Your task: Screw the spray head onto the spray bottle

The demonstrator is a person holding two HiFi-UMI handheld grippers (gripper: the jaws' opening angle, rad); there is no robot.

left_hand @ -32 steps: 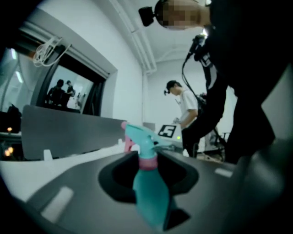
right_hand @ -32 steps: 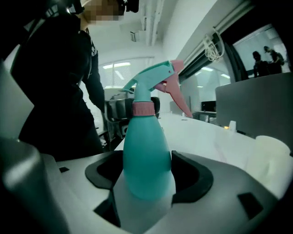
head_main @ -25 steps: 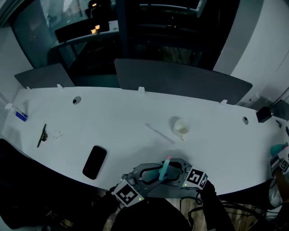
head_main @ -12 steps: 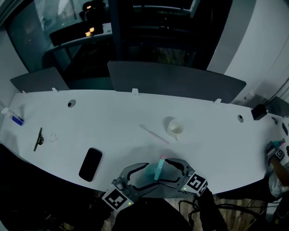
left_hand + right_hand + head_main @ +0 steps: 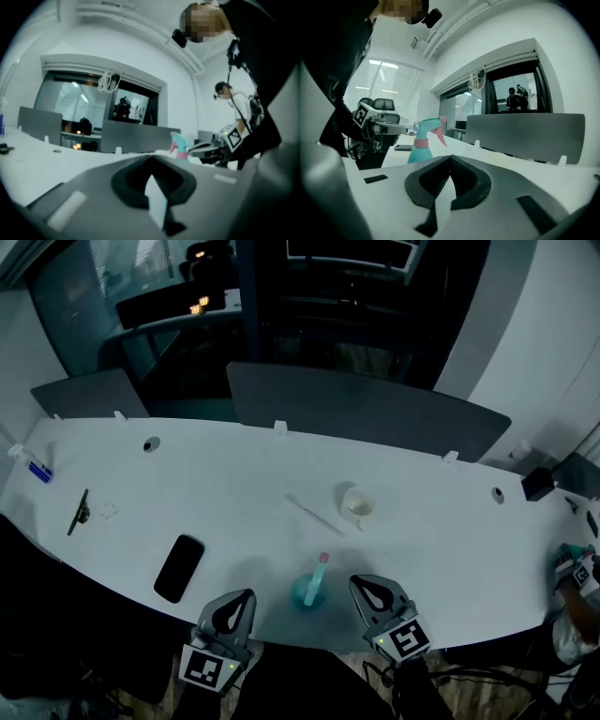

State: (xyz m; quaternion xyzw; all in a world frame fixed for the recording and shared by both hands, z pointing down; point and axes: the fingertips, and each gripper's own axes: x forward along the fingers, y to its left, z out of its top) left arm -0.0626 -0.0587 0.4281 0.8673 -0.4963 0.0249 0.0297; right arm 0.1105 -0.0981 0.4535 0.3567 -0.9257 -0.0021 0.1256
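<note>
Black phone [image 5: 179, 568], white cup [image 5: 356, 505], thin white stick [image 5: 313, 516] on white table [image 5: 450, 549]

On the table [image 5: 234, 484], the spray bottle [image 5: 307, 590] stands between left gripper [image 5: 244, 596] and right gripper [image 5: 363, 582].

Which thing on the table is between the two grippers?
The teal spray bottle with the pink head stands between the left gripper and right gripper. The black phone lies left of both; the white cup sits farther back.

teal spray bottle [image 5: 307, 591] stands upright near the white table's [image 5: 225, 474] front edge, pink-collared spray head [image 5: 429, 125] on.
</note>
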